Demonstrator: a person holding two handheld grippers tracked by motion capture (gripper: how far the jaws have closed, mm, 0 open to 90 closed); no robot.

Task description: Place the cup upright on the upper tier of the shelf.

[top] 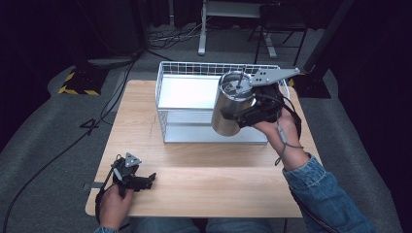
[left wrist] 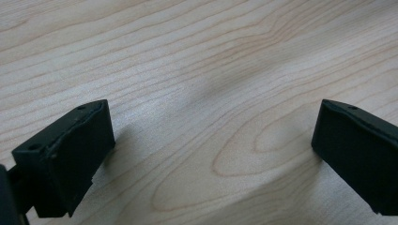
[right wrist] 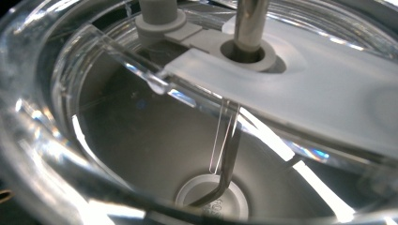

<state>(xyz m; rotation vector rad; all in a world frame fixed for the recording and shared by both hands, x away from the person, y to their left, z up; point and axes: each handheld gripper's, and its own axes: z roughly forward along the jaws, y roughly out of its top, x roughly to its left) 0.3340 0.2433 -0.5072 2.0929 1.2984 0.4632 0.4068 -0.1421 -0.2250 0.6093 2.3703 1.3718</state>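
Holding the steel tumbler (top: 232, 108) clamped in my right gripper (top: 232, 115), I carry it at centre-right of the frame, over the wire basket (top: 165, 97). My left gripper (top: 150, 177) rests spread and empty at lower left. Next, I judge, lower it inside without clipping the rim.

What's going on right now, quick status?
Right gripper clamps steel tumbler, tilted, over wire basket. Left gripper open, idle on table. Nothing blocking.

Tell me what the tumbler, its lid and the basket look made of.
Tumbler: likely stainless steel, brushed silver sheen. Lid: clear plastic, see-through with glinting edges, apparently. Basket: white-coated wire, going by its thin grid walls.
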